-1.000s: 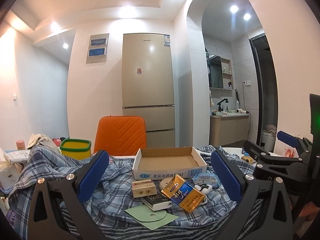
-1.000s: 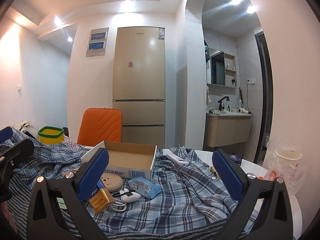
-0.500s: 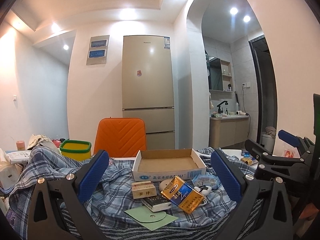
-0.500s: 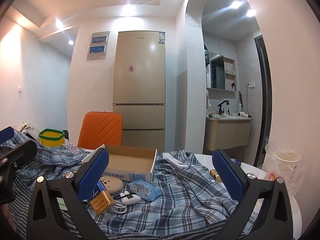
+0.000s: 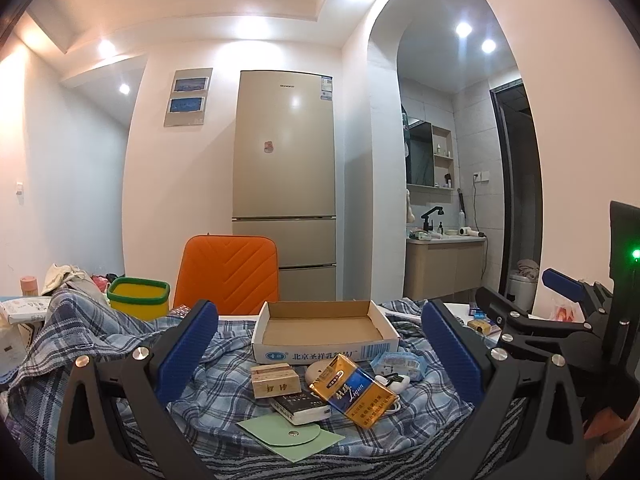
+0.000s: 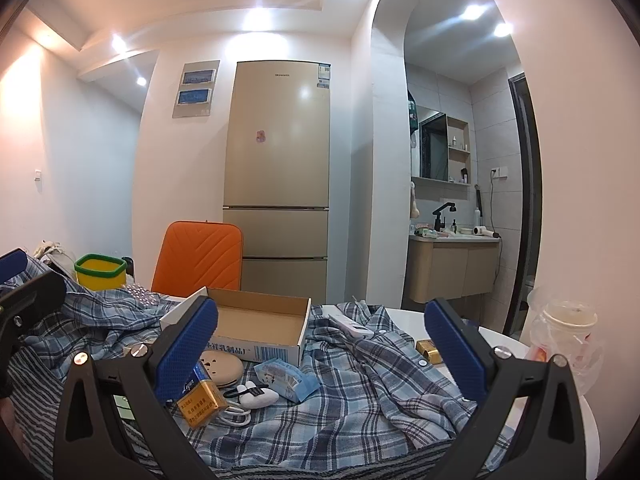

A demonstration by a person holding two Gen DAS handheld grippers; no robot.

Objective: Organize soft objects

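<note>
Both claws gape wide with nothing held: left claw (image 5: pixel 320 344), right claw (image 6: pixel 322 338); the plaid shirt (image 6: pixel 360 392) lies rumpled over the surface (image 6: pixel 496 334), pinned by the cardboard tray (image 5: pixel 326 330) and cigarette pack (image 5: pixel 352 392), likely needing clearing before folding

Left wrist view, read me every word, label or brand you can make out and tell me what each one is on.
"Liqun": gold and blue cigarette pack.
"北京圣祥乳制品厂": front of the cardboard box.
"Skyworth", faint: top of the fridge.
Wooden block: two characters, too blurred.
Fridge energy sticker, black book: unreadable.
</note>
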